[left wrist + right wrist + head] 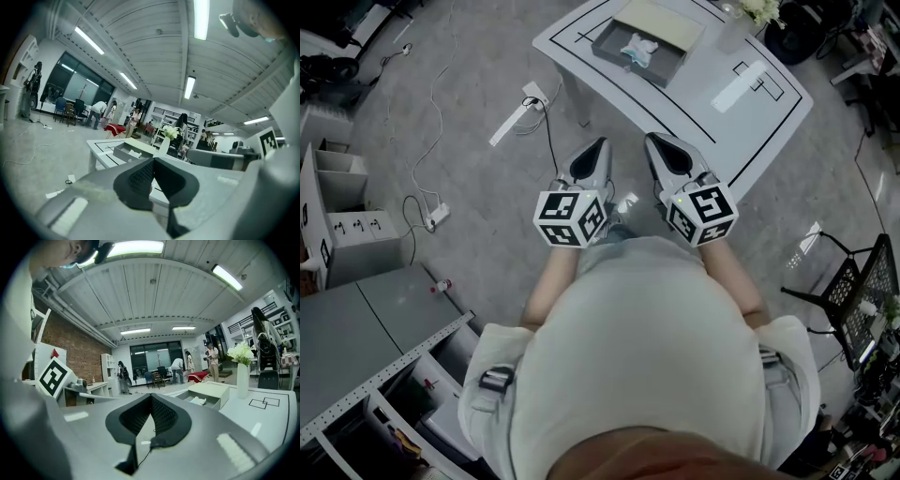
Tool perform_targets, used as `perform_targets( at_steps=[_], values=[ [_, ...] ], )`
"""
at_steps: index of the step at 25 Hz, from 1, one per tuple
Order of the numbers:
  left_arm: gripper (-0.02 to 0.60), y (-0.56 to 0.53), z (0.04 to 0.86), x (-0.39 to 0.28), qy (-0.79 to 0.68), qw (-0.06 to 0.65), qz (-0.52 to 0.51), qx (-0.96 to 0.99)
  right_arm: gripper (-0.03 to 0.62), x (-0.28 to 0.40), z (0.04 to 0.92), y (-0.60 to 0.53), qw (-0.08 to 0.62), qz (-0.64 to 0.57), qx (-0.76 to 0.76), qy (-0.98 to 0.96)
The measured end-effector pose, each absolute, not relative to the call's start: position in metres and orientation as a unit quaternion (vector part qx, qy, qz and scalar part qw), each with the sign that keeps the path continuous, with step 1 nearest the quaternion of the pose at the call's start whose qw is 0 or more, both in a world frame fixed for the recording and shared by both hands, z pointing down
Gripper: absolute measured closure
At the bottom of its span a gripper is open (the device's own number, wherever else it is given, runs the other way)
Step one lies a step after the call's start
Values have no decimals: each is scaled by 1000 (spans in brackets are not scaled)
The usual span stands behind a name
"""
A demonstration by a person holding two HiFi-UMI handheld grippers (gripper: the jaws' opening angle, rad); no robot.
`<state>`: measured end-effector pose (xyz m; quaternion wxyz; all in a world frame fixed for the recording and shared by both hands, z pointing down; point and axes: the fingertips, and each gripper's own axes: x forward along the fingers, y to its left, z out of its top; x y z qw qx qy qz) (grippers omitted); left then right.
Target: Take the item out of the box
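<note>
A shallow grey box (610, 39) lies open on the white table (750, 112), its beige lid behind it. Inside rests a crumpled white and pale blue item (639, 48). Both grippers hover over the floor, short of the table's near edge and pointing toward it. The left gripper (598, 145) is shut with nothing between its jaws, and so is the right gripper (652, 141). The left gripper view shows the box (123, 151) and item (135, 153) beyond the closed tips (153, 159). From the right gripper (151, 395), the box (215, 391) and item (198, 401) sit ahead to the right.
A white vase of flowers (242, 376) stands on the table past the box. Cables and a power strip (437, 217) trail over the floor at left, beside grey shelving (347, 225). A black wire rack (862, 291) stands at right. People stand far across the room.
</note>
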<state>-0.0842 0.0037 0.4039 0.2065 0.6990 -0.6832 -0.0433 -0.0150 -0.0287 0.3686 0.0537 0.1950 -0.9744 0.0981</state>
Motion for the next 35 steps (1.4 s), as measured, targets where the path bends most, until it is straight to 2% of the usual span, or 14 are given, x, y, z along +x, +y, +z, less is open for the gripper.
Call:
perform_targets(
  at_steps=[14, 35],
  values=[
    [581, -53, 411, -144, -655, 212, -38, 725, 595, -74, 377, -80, 47, 105, 236, -965],
    [581, -127, 420, -182, -628, 213, -26, 748, 595, -91, 385, -145, 59, 103, 284, -952]
  ],
)
